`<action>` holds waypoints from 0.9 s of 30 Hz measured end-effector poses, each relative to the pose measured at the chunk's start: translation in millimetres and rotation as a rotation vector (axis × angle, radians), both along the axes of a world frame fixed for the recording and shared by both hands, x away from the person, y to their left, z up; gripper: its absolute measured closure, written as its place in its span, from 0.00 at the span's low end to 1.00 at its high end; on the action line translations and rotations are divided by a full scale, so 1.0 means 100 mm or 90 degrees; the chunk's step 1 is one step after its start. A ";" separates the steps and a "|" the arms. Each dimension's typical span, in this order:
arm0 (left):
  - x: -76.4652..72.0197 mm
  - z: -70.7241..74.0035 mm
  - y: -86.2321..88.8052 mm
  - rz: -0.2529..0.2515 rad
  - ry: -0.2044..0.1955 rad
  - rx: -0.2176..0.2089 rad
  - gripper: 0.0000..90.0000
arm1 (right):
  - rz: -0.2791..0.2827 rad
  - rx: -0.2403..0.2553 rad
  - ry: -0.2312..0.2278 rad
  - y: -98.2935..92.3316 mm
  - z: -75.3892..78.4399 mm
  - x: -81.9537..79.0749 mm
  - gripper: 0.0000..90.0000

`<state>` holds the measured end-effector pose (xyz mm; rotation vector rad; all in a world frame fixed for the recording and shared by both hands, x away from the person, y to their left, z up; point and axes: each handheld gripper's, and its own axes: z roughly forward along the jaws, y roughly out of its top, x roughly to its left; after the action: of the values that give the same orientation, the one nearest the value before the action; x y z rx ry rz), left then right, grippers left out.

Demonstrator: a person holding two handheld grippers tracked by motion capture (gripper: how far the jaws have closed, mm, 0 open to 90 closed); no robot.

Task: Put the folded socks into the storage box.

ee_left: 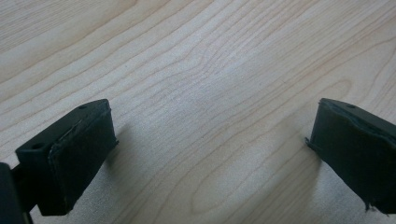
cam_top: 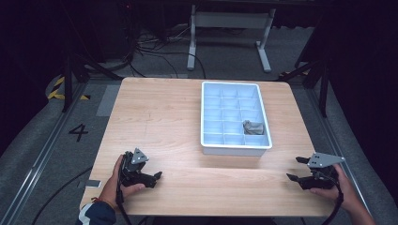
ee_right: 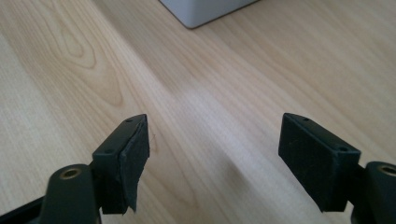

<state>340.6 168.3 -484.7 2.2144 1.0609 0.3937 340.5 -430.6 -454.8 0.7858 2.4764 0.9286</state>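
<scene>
My left gripper [cam_top: 156, 178] rests low on the wooden table [cam_top: 155, 117] near its front left, held by a hand with a dark sleeve cuff. In the left gripper view its jaws [ee_left: 212, 135] stand wide apart over bare wood, nothing between them. My right gripper [cam_top: 294, 168] hovers near the front right edge, jaws pointing left and spread. The right gripper view shows those jaws [ee_right: 217, 140] open above bare wood. A pale blue compartment tray [cam_top: 236, 149] sits right of centre. A crumpled grey thing [cam_top: 252, 126] lies in a compartment of its right column, near the front.
A corner of the tray [ee_right: 205, 11] shows at the top of the right gripper view. Beyond the table stand a white metal frame [cam_top: 230, 21] and loose cables [cam_top: 155, 51] on the floor. Cables trail from both grippers off the front edge.
</scene>
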 end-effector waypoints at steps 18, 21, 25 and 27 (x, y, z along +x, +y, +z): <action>0.00 0.00 0.00 0.000 0.001 0.000 0.01 | -0.065 0.094 0.042 -0.19 -0.29 -0.11 0.23; 0.00 0.00 0.00 0.001 0.000 0.003 0.01 | -0.067 0.094 0.043 -0.18 -0.29 -0.12 0.22; 0.00 0.00 0.00 0.004 0.001 0.002 0.01 | -0.076 0.095 0.042 -0.17 -0.29 -0.12 0.22; 0.00 0.00 0.00 0.005 -0.001 0.003 0.01 | -0.079 0.095 0.042 -0.17 -0.29 -0.12 0.22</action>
<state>340.3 167.8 -484.6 2.2144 1.0688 0.4003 328.6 -447.4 -483.8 1.0218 2.4028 1.0664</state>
